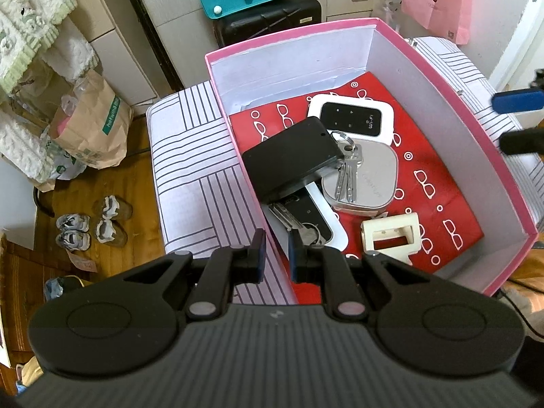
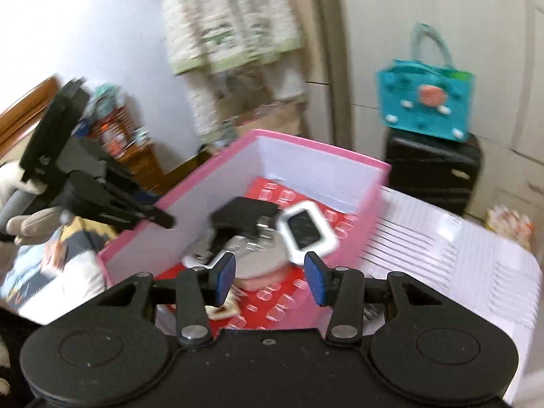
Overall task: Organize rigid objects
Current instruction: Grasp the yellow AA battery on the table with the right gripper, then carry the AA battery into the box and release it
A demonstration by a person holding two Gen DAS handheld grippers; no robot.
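Left wrist view: the left claw (image 1: pixel 276 255) hangs over the near-left wall of an open pink cardboard box with white inner walls (image 1: pixel 452 108), its 2 blue-padded fingers a narrow gap apart with nothing between them. The box stands on a bench covered in white cloth with black line patterns (image 1: pixel 190 156). A red sheet printed with white spectacles (image 1: pixel 425 183) lines the box floor. On it lie a white-framed black wifi device (image 1: pixel 352 117), a flat black rectangular case (image 1: pixel 292 158) tilted over a second white-framed black device (image 1: pixel 318 219), a rounded silver metal tin (image 1: pixel 369 178) with a bunch of silver keys on a ring (image 1: pixel 346 170) resting on it, another set of keys (image 1: pixel 295 224) near the claw, and a cream plastic bracket (image 1: pixel 391 234). The right claw's blue finger (image 1: pixel 516 100) shows at the right edge, outside the box.

Right wrist view: this frame is motion-blurred. The right claw (image 2: pixel 270 278) hovers over the near end of the same box (image 2: pixel 190 200), its fingers wide apart and empty. The black case (image 2: pixel 243 216), wifi device (image 2: pixel 306 233) and what appears to be the silver tin (image 2: pixel 261 263) lie inside. The left claw (image 2: pixel 149 212) reaches toward the box's left wall.
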